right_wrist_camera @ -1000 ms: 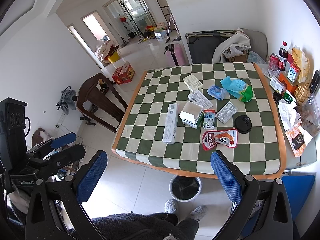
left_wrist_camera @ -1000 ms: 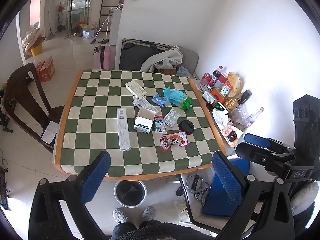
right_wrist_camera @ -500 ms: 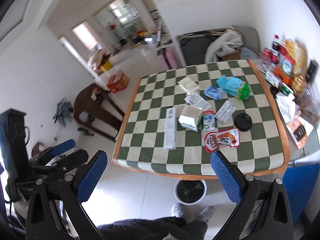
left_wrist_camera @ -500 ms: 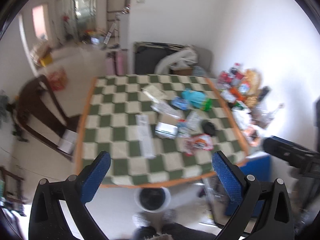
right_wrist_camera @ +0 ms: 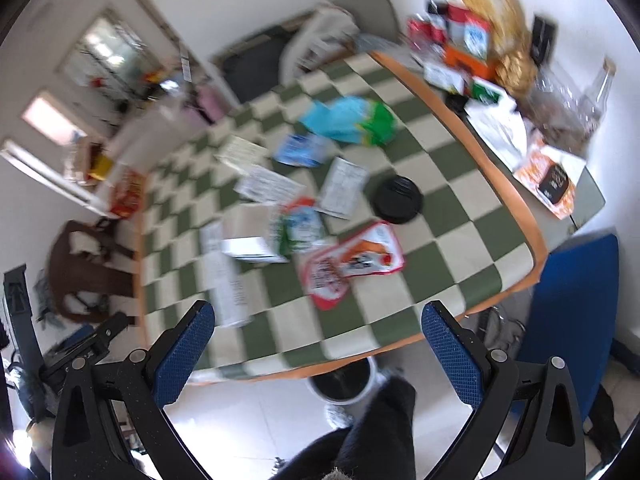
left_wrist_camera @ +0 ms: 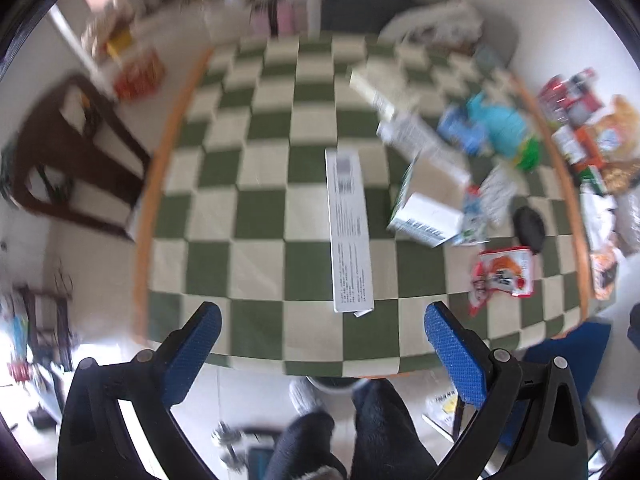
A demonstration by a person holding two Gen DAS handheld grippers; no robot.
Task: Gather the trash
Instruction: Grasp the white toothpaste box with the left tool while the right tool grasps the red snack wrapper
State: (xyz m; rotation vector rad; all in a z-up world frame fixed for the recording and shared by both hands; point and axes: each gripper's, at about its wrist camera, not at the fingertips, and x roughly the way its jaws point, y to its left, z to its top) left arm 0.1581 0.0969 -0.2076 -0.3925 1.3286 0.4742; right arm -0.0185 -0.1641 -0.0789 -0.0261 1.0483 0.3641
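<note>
The left gripper (left_wrist_camera: 320,332) hangs empty, jaws spread, above the table's (left_wrist_camera: 256,168) near edge, just short of a long white box (left_wrist_camera: 349,232). Rightward, the right gripper (right_wrist_camera: 318,330) is likewise spread and empty, facing a red wrapper (right_wrist_camera: 352,264) near the front edge.

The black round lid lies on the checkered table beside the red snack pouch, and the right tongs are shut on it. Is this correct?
Not quite. The black round lid does lie beside the red snack pouch, but the right tongs are open and empty, as the right wrist view shows.
</note>
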